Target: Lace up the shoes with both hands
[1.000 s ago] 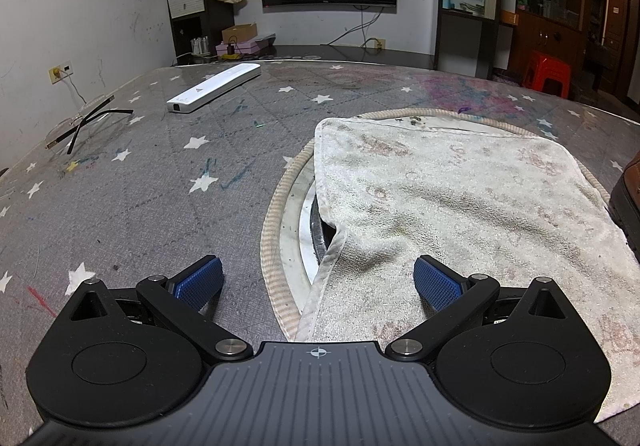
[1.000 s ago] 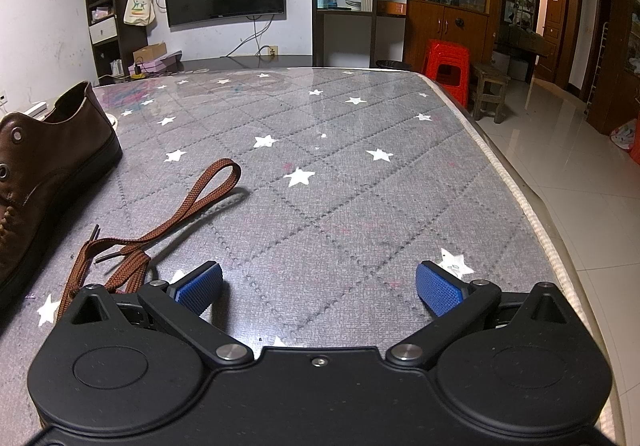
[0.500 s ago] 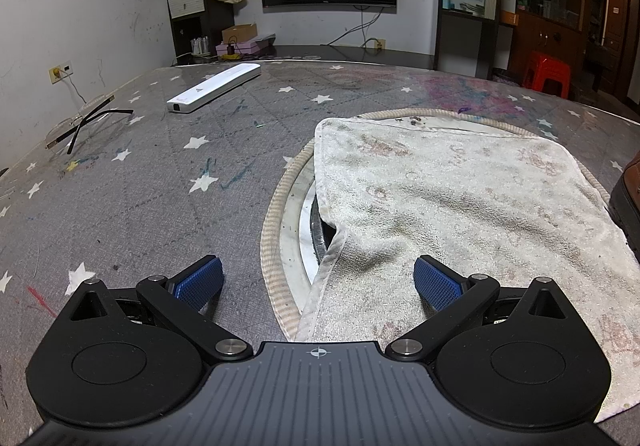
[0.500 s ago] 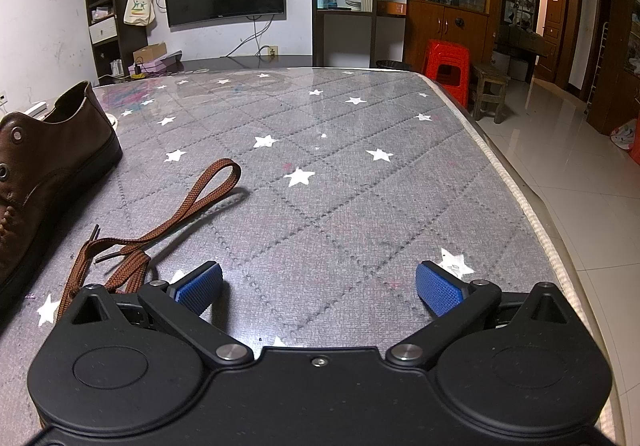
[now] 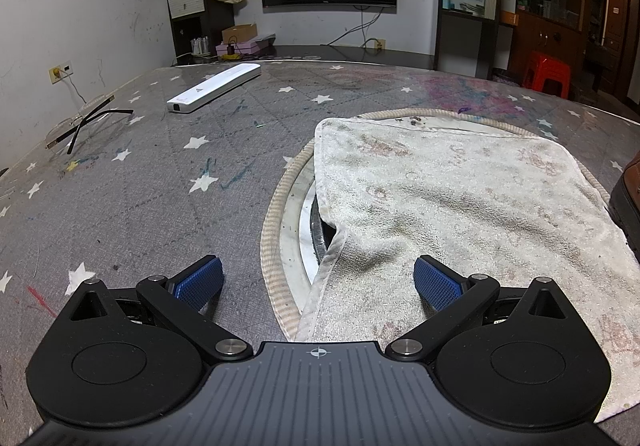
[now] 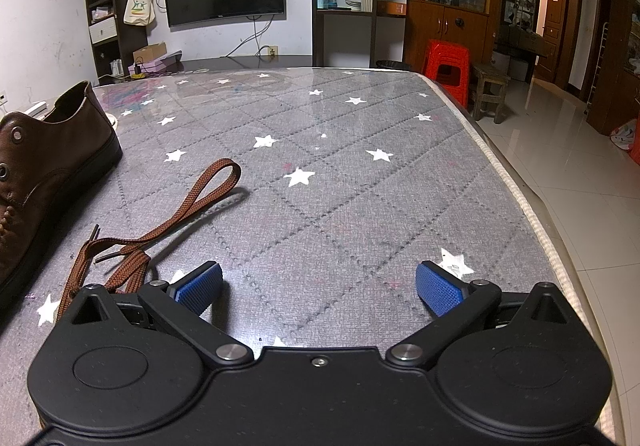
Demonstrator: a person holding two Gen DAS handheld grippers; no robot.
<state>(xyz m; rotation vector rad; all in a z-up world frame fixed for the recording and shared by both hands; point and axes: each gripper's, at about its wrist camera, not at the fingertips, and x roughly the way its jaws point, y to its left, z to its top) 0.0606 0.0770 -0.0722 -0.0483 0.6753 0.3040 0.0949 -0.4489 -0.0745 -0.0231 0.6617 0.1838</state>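
Observation:
A brown leather shoe (image 6: 44, 165) with metal eyelets and a dark sole lies at the left edge of the right wrist view. Only its tip (image 5: 630, 189) shows at the right edge of the left wrist view. A loose brown shoelace (image 6: 160, 221) lies on the table beside the shoe, looped away from me, its ends near my right gripper's left finger. My right gripper (image 6: 319, 288) is open and empty, low over the table. My left gripper (image 5: 318, 284) is open too, with nothing between its blue pads, hovering over the near edge of a dirty white towel (image 5: 460, 205).
The towel covers a round mat with a braided rim (image 5: 276, 213). A white remote-like bar (image 5: 214, 87) and a pair of glasses (image 5: 82, 125) lie at the far left. The table's right edge (image 6: 532, 213) drops to a tiled floor. A red stool (image 6: 446, 65) stands beyond.

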